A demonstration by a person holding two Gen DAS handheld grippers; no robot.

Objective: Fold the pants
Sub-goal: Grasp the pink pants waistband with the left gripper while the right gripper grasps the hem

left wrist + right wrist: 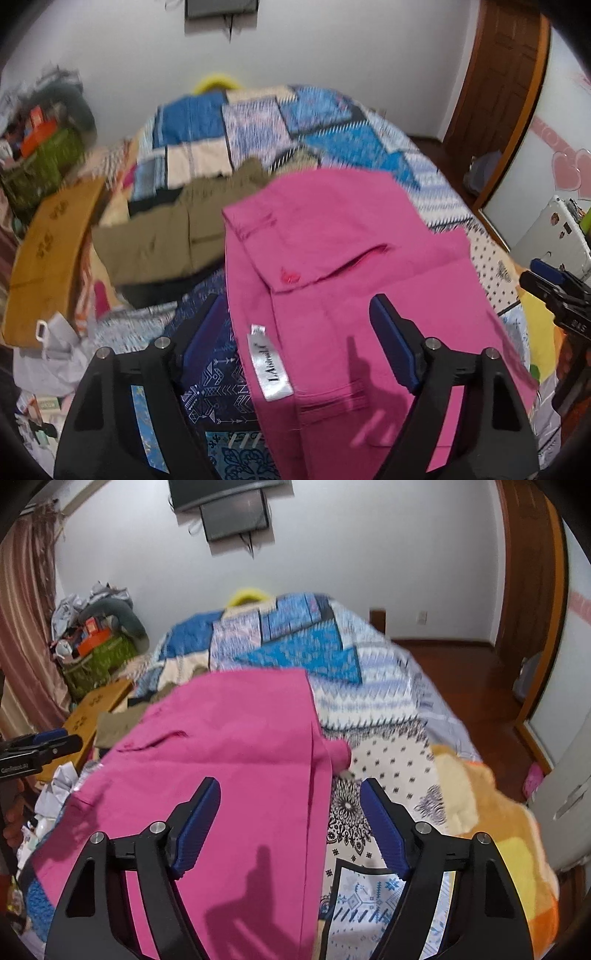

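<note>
Pink pants [351,258] lie flat on the patchwork quilt [258,125], centre of frame, white label [267,363] at lower centre. Left gripper [295,332] fingers wide, nothing between the pads, straddling the pants' left edge. Right gripper [290,823] likewise wide, empty, over the right edge.

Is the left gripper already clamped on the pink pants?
No, the left gripper hangs open above the pink pants, its pads clear of the cloth.
</note>
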